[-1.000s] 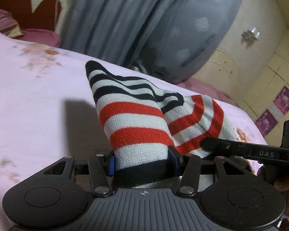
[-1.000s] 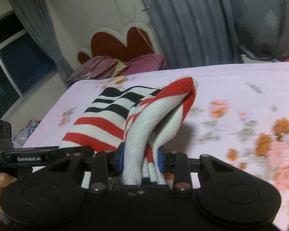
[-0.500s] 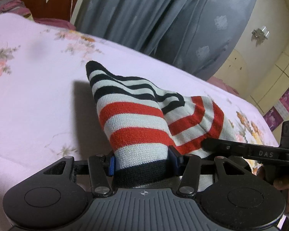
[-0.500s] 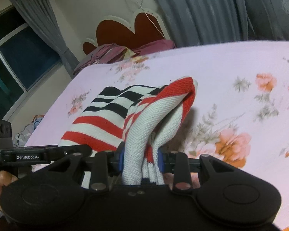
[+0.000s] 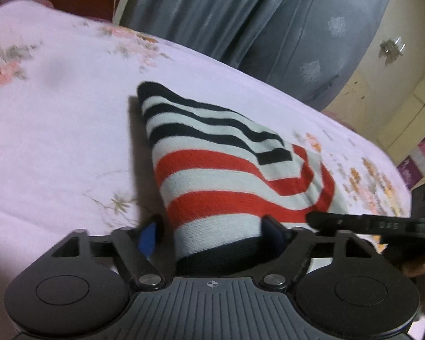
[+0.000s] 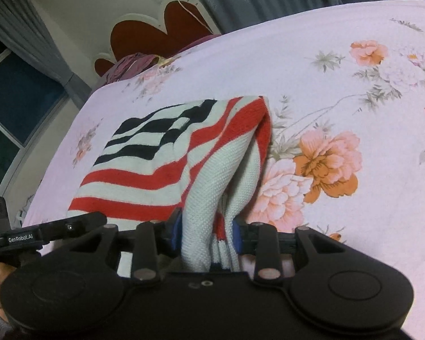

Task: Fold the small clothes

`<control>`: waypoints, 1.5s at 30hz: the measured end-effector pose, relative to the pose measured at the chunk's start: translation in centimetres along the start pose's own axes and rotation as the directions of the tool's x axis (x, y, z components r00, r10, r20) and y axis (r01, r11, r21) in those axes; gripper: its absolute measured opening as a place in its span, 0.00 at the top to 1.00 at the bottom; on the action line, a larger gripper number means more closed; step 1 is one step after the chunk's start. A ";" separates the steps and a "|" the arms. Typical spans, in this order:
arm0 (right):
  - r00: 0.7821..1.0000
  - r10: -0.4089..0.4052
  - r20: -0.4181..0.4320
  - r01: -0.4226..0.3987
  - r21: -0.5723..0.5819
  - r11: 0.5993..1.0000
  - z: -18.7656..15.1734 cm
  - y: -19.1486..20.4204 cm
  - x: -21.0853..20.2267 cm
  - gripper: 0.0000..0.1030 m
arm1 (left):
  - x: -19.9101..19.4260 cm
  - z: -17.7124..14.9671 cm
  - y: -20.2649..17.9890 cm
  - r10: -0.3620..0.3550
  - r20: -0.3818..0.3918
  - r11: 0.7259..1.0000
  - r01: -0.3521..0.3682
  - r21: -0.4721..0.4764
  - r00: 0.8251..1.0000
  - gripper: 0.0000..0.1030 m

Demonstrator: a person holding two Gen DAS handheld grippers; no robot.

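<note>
Pink floral bedsheet [image 6: 340, 85] spreads under both grippers; nearest the left wrist camera, the left gripper [image 5: 212, 226] has its jaws opening wide, with the black hem of the striped knit garment [image 5: 226, 175] between them, a gap showing beside the blue left pad [image 5: 148, 236] and the right pad touching the cloth; the right gripper [image 6: 206, 226] has its jaws opening slightly, narrow, its 2 pads close against a bunched white fold of the same garment [image 6: 161, 164]; each gripper's finger shows at the edge of the other's view; beyond, the garment lies folded on the sheet, black stripes farthest; behind stand grey curtains [image 5: 240, 14], a red headboard [image 6: 155, 28] and a dark window [image 6: 14, 107].
</note>
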State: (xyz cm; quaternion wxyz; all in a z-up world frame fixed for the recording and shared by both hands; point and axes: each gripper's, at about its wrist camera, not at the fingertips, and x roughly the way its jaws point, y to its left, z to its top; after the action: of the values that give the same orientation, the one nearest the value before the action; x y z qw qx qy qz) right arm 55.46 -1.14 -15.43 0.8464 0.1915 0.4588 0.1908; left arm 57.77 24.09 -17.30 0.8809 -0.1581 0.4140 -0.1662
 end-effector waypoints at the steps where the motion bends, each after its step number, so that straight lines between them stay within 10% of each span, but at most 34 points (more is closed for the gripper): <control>1: 1.000 -0.006 -0.010 0.006 -0.007 1.000 0.2 0.2 -0.3 0.63 | -0.8 0.0 -0.1 0.018 0.016 1.000 -0.019 0.012 1.000 0.22; 7: 0.989 -0.079 0.128 0.094 -0.116 0.989 2.6 2.3 -3.9 0.68 | -4.4 2.5 -1.8 0.051 0.161 0.990 -0.071 0.119 0.986 0.40; 12: 0.994 -0.090 0.063 0.102 -0.240 0.965 5.3 4.8 0.2 0.83 | 0.6 4.7 -5.1 0.065 0.036 0.955 -0.073 0.288 0.997 0.40; 15: 0.972 -0.237 0.000 0.224 -0.318 0.921 5.4 4.9 3.9 0.85 | 3.7 4.7 -4.6 0.094 -0.038 0.957 -0.080 0.280 0.995 0.40; 31: 0.958 -0.287 0.007 0.278 -0.283 0.918 5.6 5.6 3.8 0.78 | 3.1 4.4 -5.8 0.150 -0.011 0.937 -0.139 0.320 0.989 0.40; 35: 0.969 -0.239 0.068 0.248 -0.316 0.916 3.9 7.5 -0.1 0.75 | -2.3 3.1 -7.3 0.121 0.104 0.936 -0.148 0.320 0.987 0.40; 40: 0.978 -0.202 0.048 0.205 -0.389 0.898 -0.5 9.1 -3.1 0.79 | -4.9 -1.0 -8.2 0.077 0.057 0.934 -0.092 0.346 0.995 0.50; 45: 0.947 -0.320 0.033 0.297 -0.471 0.831 -3.4 8.0 -1.0 0.88 | -3.7 -3.2 -7.7 0.128 0.048 0.920 -0.136 0.366 0.991 0.52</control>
State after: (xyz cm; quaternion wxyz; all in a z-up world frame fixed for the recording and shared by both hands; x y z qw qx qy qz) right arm 50.89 5.69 -12.44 0.8759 -0.1005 0.4435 0.1614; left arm 51.81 18.28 -13.55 0.9089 0.0365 0.3748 -0.1794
